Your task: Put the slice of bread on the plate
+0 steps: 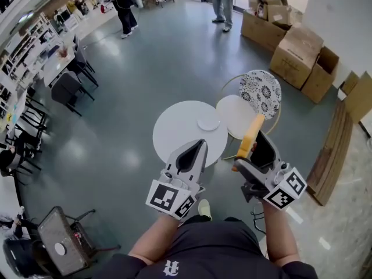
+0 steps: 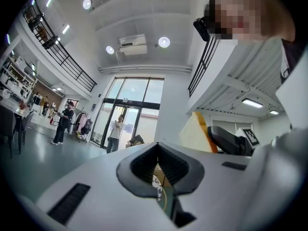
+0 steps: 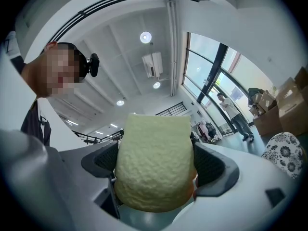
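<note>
A slice of bread [image 1: 251,133] with a yellow-orange crust stands on edge in my right gripper [image 1: 254,147], which is shut on it. In the right gripper view the pale bread [image 3: 153,167] fills the space between the jaws of the right gripper [image 3: 154,162]. The small white plate [image 1: 208,122] lies on a round white table [image 1: 174,127], ahead and left of the bread. My left gripper [image 1: 200,144] is held over the table's near edge, shut and holding nothing. The left gripper view shows the left gripper [image 2: 158,150] with jaws together and the bread [image 2: 196,134] to its right.
A cream round table [image 1: 235,114] and a chair with a patterned seat [image 1: 260,92] stand just right of the white table. Cardboard boxes [image 1: 296,54] are stacked at the far right. Dark chairs [image 1: 67,89] line the left, and people [image 1: 124,7] stand far off.
</note>
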Demonstrator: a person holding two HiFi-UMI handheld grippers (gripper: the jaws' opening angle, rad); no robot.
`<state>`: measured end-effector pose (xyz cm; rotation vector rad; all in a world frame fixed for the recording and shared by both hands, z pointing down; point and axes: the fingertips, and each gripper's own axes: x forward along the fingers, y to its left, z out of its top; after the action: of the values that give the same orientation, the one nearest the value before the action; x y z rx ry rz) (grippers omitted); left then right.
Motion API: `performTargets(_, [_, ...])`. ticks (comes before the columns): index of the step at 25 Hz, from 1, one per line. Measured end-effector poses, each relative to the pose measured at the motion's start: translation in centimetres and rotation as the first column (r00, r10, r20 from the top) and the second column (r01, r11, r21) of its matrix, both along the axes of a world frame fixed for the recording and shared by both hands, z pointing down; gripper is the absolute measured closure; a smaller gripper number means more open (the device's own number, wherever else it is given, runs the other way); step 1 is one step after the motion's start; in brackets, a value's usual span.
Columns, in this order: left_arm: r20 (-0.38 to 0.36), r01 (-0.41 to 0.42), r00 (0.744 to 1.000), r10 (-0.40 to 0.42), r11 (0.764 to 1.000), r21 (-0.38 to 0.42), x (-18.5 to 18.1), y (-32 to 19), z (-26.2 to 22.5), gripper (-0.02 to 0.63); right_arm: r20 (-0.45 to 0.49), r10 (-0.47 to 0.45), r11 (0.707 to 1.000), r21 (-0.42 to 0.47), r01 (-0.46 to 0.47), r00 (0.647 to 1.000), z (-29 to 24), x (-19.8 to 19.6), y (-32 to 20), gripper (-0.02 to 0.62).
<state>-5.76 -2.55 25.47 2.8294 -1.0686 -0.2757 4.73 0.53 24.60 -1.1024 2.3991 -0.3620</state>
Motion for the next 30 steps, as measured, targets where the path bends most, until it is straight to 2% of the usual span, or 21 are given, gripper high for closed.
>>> performTargets(6, [-0.011,-0.021,1.000,0.021,1.000,-0.018,-0.4,-4.8,1.0,0.600,-0.020,0.011,1.000,-0.022,-0.012,1.000,1.0,-0.9,-4.3,0.103])
performTargets(13, [-0.011,-0.005,1.000,0.005,0.999,-0.033,0.6,-10.4,2.7,0.600,-0.012,-0.011,0.999,-0.054,0.010,1.000,2.9,0.3,-10.3,0.103])
performTargets(21, [0.009,0.081,0.997,-0.081,0.996,-0.038,2.2,-19.0,3.9,0.600,-0.031,-0.097,0.991,-0.097,0.094,0.995,4.9,2.0,-20.3,0.103])
performTargets(25, [0.009,0.135,0.991,-0.135,0.990,-0.036,1.8,-22.1,5.2,0.600,-0.055,-0.143,0.980,-0.149,0.133,0.988,8.0,1.8,-24.2,0.103])
performTargets(30, [0.010,0.160,0.987,-0.160,0.986,-0.053,0.9,-25.1,7.7,0.600,-0.082,-0.174,0.962,-0.227,0.152,0.981,12.7,1.0,-27.9,0.103])
